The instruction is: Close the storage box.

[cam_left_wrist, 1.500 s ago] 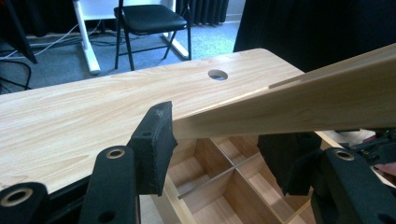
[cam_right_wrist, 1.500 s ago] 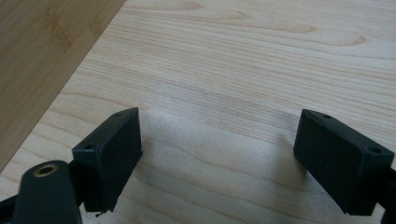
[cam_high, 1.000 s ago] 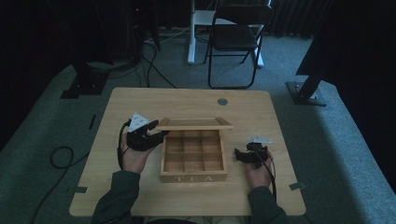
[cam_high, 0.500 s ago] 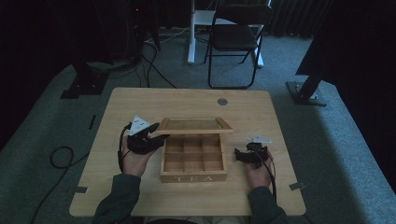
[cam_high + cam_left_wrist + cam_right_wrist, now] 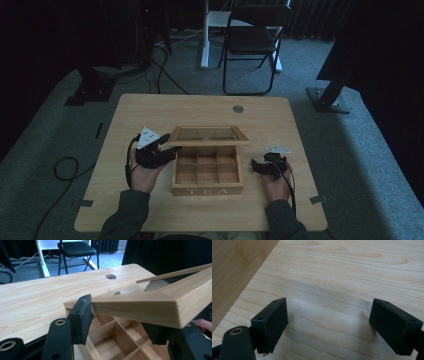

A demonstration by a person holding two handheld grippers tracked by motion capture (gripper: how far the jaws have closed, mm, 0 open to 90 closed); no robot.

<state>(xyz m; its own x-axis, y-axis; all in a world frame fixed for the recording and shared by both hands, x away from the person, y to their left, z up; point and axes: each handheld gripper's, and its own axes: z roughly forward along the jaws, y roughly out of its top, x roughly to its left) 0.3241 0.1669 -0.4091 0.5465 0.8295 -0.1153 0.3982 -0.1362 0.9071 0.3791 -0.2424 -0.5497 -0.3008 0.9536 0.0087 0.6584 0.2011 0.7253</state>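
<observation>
Table [image 5: 150,120]: tea box [image 5: 207,172] lid [image 5: 208,135] raised by left gripper [image 5: 167,150]

Pale blond wooden bench [image 5: 150,115] with wavy grain lines running across it, plus a small grey round cap [image 5: 238,108] set in the top. The light wood tea box [image 5: 206,172] has "TEA" in pale letters on its front and a lid [image 5: 209,135] framed in the same light wood. Both tools are matte black: left tool [image 5: 167,152], right tool [image 5: 256,166]. Grey-green carpet floor [image 5: 45,135], black folding chair [image 5: 251,42].
</observation>
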